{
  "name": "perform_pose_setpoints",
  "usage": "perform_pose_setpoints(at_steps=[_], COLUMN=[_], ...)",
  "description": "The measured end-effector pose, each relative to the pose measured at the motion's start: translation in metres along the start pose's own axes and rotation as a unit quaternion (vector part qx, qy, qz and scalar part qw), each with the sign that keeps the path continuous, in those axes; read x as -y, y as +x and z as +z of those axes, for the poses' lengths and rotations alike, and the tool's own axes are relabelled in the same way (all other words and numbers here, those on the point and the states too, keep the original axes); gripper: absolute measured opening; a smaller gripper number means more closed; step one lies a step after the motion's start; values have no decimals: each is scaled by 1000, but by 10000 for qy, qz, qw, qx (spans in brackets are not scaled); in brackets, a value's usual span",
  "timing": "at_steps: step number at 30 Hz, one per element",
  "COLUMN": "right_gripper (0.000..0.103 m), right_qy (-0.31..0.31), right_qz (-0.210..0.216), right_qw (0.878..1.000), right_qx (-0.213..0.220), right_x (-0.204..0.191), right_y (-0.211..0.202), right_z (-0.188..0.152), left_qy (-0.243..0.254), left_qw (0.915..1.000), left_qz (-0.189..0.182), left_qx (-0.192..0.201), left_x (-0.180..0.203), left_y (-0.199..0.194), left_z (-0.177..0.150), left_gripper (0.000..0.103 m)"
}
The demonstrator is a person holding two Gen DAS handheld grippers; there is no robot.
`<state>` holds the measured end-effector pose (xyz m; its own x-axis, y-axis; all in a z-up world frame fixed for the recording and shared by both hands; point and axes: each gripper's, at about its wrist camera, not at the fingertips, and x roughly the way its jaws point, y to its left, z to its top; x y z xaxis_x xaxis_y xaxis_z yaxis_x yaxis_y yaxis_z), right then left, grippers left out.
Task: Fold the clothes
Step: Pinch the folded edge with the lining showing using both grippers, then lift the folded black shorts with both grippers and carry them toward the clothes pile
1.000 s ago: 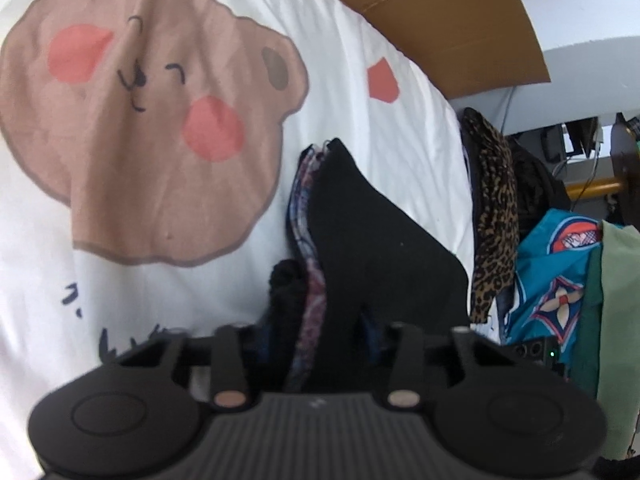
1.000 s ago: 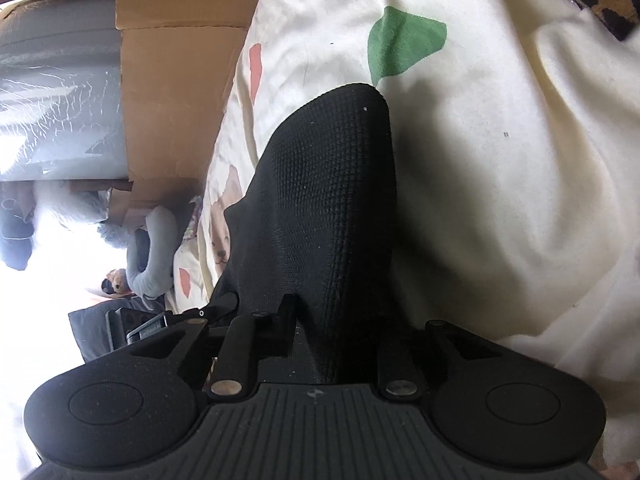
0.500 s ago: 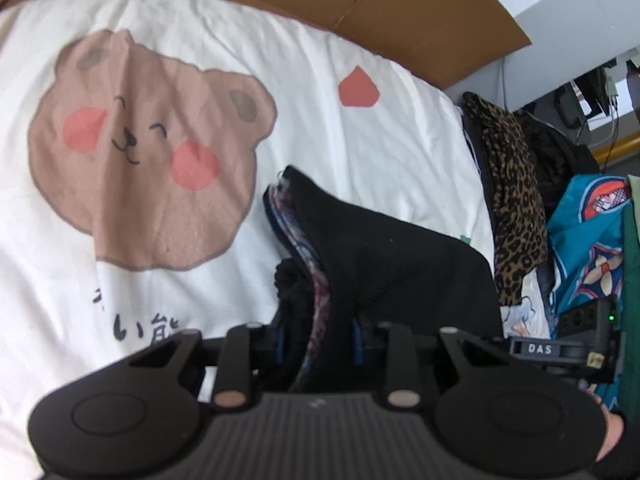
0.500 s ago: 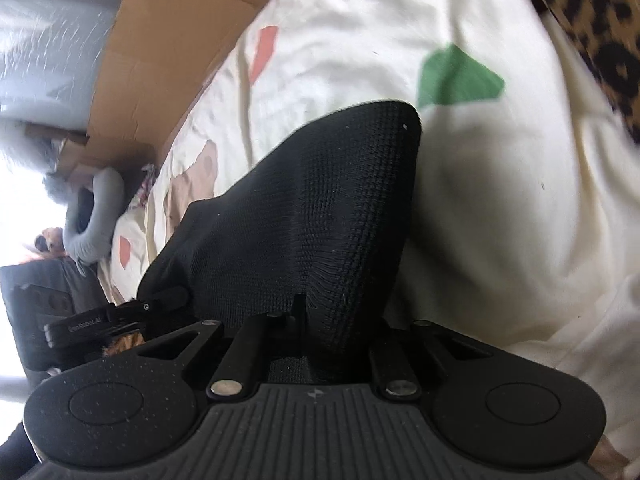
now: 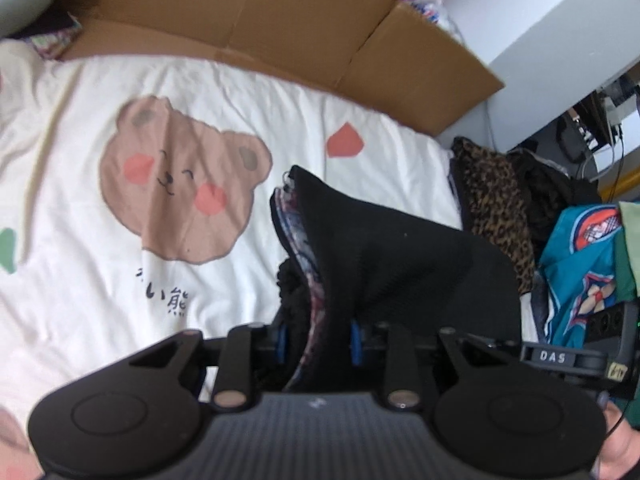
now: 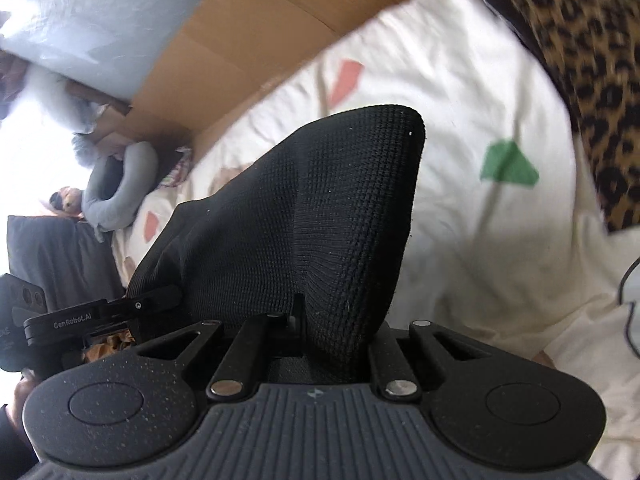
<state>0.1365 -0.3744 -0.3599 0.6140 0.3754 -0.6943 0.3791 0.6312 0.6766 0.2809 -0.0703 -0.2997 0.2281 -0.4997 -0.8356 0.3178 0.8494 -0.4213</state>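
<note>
A black knit garment (image 5: 400,264) with a patterned inner layer (image 5: 298,232) hangs between both grippers above a white bedsheet (image 5: 80,264) printed with a brown bear (image 5: 180,192). My left gripper (image 5: 318,344) is shut on one end of the garment. My right gripper (image 6: 316,336) is shut on the other end of the black garment (image 6: 320,216). The right gripper also shows at the right edge of the left wrist view (image 5: 576,356), and the left gripper shows at the left of the right wrist view (image 6: 92,320). The fingertips are hidden in the cloth.
A cardboard sheet (image 5: 280,24) stands along the far side of the bed. A leopard-print garment (image 5: 496,200) and a teal patterned cloth (image 5: 584,264) lie to the right. A grey pillow (image 6: 116,188) lies at the bed's far end.
Both grippers have risen and pulled back with the black garment. More of the bedsheet and the cardboard is in view, and the garment is spread wider between the grippers.
</note>
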Motion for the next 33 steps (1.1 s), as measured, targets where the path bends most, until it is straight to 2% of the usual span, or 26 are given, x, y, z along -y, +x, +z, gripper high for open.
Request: perform_pose_setpoints(at_steps=[5,18,27,33], right_gripper=[7,7,7,7], right_qy=[-444,-1312,-1888,-2324], right_qz=[83,423,501,587], right_qw=[9989,9887,9767,9634], right_qx=[110,592,889,1201], right_x=[-33,-125,-182,-217], right_y=[-44,-162,-233,-288], right_z=[14,59,83,92], left_qy=[112,186,295,395], left_qw=[9996,9924,9842,9783], left_qz=[180,375,446,411], left_qx=[179,1159,1688,1990], left_x=[33,114,165,199], left_y=[-46,-167,-233,-273], left_z=[1,22,32,36], left_gripper=[30,30,30,30])
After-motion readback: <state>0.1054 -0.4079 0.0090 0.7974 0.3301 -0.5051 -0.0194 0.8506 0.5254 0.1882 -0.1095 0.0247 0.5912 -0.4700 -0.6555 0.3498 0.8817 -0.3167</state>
